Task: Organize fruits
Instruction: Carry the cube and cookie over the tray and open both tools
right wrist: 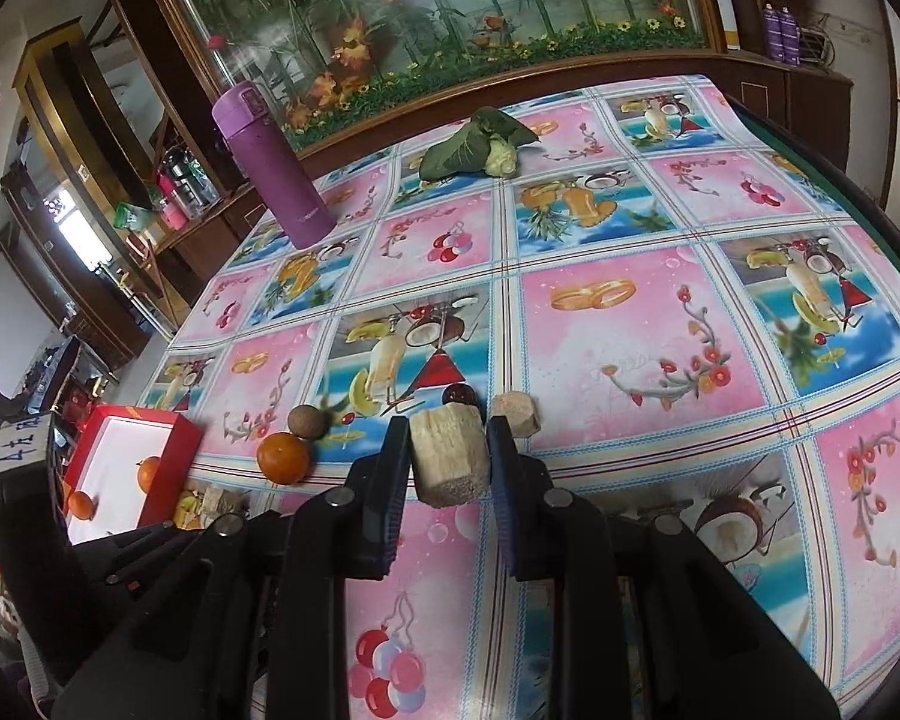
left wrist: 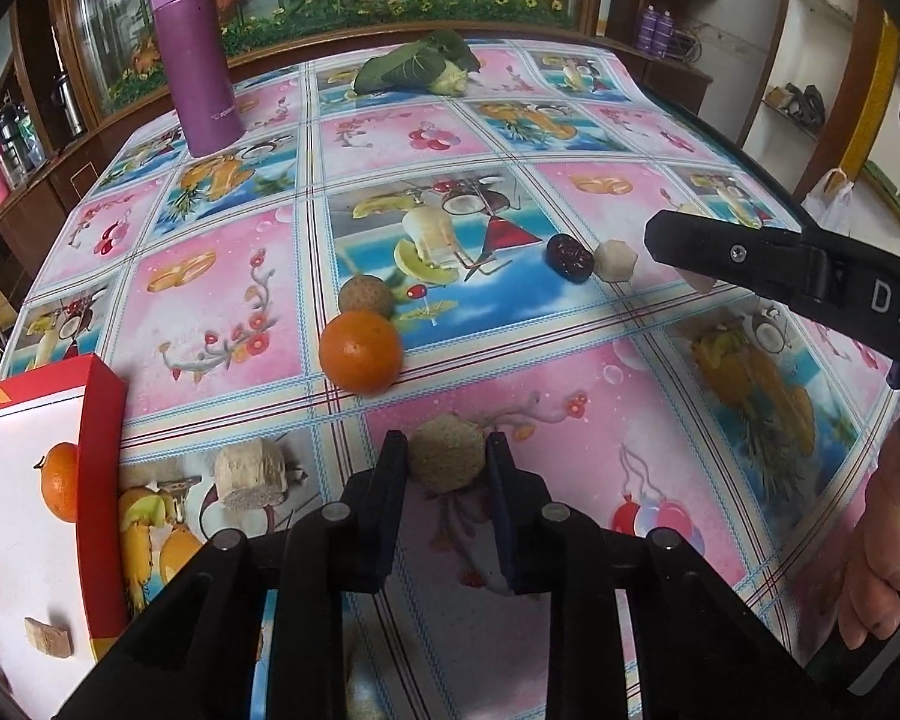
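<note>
Left wrist view: left gripper [left wrist: 447,461] clamped on a round tan fruit [left wrist: 447,459], low over the patterned tablecloth [left wrist: 570,420]. Sugarcane chunk [left wrist: 251,474] just left of it, red box [left wrist: 99,480] at far left with an orange inside [left wrist: 60,482]. Loose orange [left wrist: 361,351] touching a brown longan [left wrist: 366,297] farther off. Dark date [left wrist: 567,258] beside a pale peeled piece [left wrist: 615,261] at right.

Right wrist view: right gripper [right wrist: 447,459] clamped on a pale cane piece [right wrist: 448,456]. Second tan chunk [right wrist: 516,414] just right of the fingers. Purple flask [right wrist: 276,165] and leafy cauliflower [right wrist: 477,144] far back.
</note>
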### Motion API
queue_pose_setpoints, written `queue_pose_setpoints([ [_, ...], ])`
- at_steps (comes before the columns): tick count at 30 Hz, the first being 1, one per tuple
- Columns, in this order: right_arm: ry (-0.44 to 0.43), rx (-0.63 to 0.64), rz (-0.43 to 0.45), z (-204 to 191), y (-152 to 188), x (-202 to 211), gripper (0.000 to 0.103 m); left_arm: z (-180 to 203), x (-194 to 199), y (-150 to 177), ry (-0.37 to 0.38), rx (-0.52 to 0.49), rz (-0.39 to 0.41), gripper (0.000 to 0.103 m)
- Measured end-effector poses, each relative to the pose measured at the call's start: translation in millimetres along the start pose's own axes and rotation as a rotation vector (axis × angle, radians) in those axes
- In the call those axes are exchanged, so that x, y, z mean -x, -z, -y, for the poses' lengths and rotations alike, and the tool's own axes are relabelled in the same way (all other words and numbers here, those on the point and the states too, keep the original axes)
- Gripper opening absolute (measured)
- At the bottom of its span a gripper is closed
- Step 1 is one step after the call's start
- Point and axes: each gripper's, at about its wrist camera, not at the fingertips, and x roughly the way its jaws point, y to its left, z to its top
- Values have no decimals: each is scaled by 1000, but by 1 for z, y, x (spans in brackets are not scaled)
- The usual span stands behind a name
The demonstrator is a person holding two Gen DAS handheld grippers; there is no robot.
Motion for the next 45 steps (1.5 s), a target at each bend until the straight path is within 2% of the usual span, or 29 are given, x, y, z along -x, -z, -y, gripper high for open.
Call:
queue_pose_setpoints([
  [8,38,15,22,1,-1,0,28,0,9,2,0,16,16,26],
  [15,71,39,42,-1,-1,-3,28,-8,56,9,22,52,129,26],
  [21,106,82,73,-9,1,-7,27,-44,110,24,5,140,248,25],
  [26,34,45,87,-24,2,-7,28,-96,144,47,-61,239,314,25],
  [28,-6,48,78,-44,7,-10,28,-119,153,58,-95,279,324,25],
  [32,-130,158,52,-116,27,-14,28,-164,162,83,-181,360,323,25],
  [36,-240,285,-16,-192,49,-21,28,-198,167,106,-229,428,310,25],
  [39,-315,351,-74,-235,68,-25,28,-214,170,122,-251,457,309,25],
  [42,-347,434,-106,-272,84,-31,28,-226,167,135,-275,472,292,25],
  [45,-344,480,-137,-296,86,-45,28,-233,160,146,-267,477,265,25],
])
